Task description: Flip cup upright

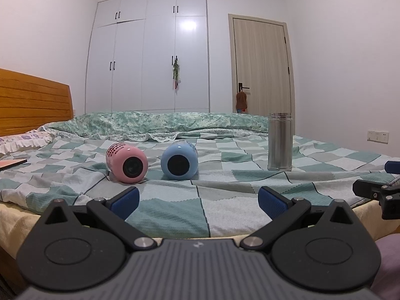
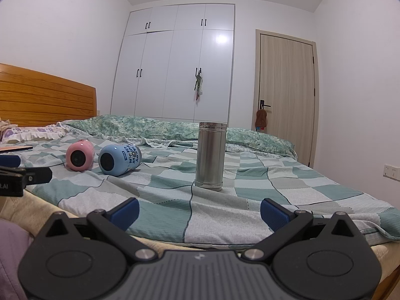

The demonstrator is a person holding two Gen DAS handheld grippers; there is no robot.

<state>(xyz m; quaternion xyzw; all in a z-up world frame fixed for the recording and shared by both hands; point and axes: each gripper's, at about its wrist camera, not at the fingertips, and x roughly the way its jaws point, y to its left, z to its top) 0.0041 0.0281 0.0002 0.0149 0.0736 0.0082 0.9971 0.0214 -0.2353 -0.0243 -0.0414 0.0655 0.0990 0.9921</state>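
A pink cup [image 1: 126, 163] and a blue cup [image 1: 179, 161] lie on their sides on the checked bedspread [image 1: 175, 212], dark bases facing me. They also show in the right wrist view, pink cup [image 2: 80, 155] and blue cup [image 2: 119, 159]. A steel flask [image 1: 280, 141] stands upright to their right; in the right wrist view the flask [image 2: 210, 156] is straight ahead. My left gripper [image 1: 198, 200] is open and empty, short of the cups. My right gripper [image 2: 200, 212] is open and empty near the bed's front edge.
A wooden headboard [image 1: 32, 105] is at the left, with a pillow [image 1: 22, 140] and a flat book [image 1: 12, 163] near it. A folded green quilt [image 1: 162, 122] lies across the far side. White wardrobes [image 1: 150, 57] and a door [image 1: 262, 65] stand behind.
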